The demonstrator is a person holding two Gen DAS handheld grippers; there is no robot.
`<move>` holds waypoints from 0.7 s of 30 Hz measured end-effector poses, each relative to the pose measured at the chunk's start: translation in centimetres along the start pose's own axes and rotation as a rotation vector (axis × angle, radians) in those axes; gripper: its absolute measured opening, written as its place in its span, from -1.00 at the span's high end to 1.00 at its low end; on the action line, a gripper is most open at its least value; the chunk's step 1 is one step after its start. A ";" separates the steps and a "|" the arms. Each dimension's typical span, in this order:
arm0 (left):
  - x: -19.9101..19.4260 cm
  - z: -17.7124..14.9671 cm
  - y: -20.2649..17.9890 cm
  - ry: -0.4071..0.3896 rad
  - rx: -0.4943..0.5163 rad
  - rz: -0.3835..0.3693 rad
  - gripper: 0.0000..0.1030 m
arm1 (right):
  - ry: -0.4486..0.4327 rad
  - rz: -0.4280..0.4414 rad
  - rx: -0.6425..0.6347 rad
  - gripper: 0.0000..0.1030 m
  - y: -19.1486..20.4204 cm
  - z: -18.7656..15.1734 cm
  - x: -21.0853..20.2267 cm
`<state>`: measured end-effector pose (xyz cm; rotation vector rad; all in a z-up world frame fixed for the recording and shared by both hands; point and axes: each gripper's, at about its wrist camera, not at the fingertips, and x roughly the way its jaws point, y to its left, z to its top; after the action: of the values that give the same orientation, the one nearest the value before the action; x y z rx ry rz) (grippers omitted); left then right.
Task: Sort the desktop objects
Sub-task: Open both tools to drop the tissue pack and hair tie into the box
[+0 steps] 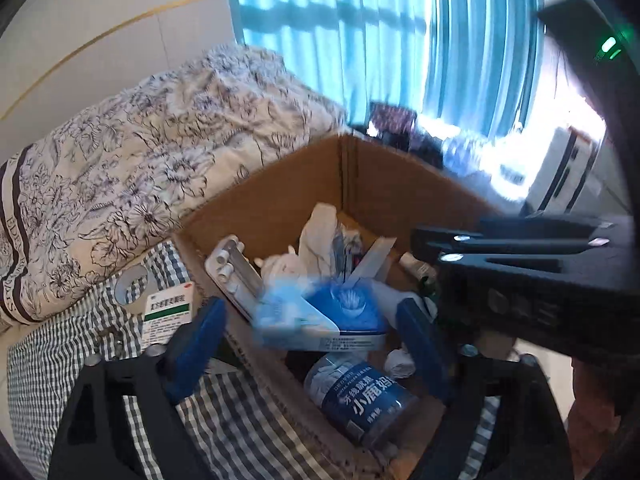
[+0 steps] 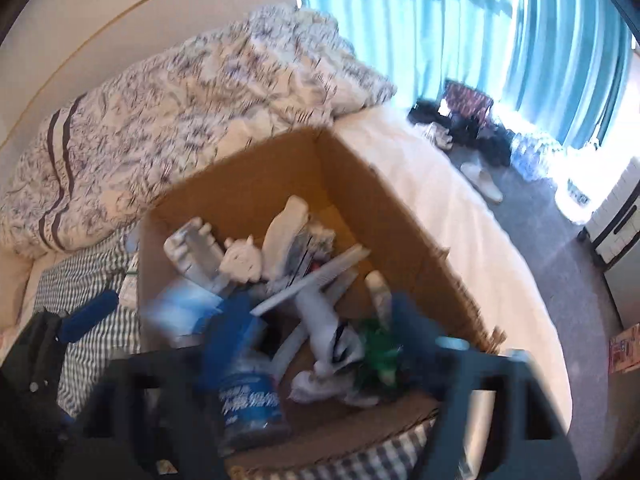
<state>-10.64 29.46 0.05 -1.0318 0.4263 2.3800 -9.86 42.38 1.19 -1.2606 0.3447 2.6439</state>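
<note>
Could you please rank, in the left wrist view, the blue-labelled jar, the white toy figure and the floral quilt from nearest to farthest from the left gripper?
From the left gripper:
1. Blue-labelled jar, just below, inside the box.
2. White toy figure, deeper in the box.
3. Floral quilt, beyond the box, upper left.

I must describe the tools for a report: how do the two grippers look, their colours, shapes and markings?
Both are black plastic frames with cut-out openings and small silver screws. The left gripper has two flat blue fingers. The right gripper is blurred in its own view; from the left view its black body shows a green light above.
</note>
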 end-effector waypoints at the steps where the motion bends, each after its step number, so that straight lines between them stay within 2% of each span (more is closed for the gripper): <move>1: 0.1 -0.1 0.0 0.002 -0.001 -0.010 -0.78 | -0.007 0.001 -0.011 -0.51 0.0 0.0 -0.1; 3: 0.1 -0.3 0.0 -0.002 0.005 -0.015 -0.79 | -0.027 0.005 -0.019 -0.51 0.0 -0.1 -0.6; 6: -0.6 -1.0 0.6 -0.003 -0.002 0.026 -0.83 | -0.016 0.047 -0.018 -0.51 0.4 -0.2 -1.0; 10: -2.6 -2.2 3.8 -0.004 -0.051 0.082 -0.85 | -0.013 0.020 -0.034 -0.51 1.7 -0.7 -2.0; 14: -4.5 -4.6 7.9 0.016 -0.082 0.218 -0.85 | -0.022 0.008 -0.059 -0.51 3.8 -2.0 -4.3; 19: -9.0 -10.5 14.6 0.066 -0.212 0.414 -0.85 | -0.037 -0.048 -0.112 -0.51 6.6 -5.0 -6.8; 21: -11.3 -13.0 16.8 0.068 -0.263 0.438 -0.85 | -0.022 -0.029 -0.123 -0.51 7.7 -6.7 -7.9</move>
<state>-5.93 5.91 1.26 -1.2421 0.4034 2.8553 -2.11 32.50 4.29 -1.2598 0.1608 2.6886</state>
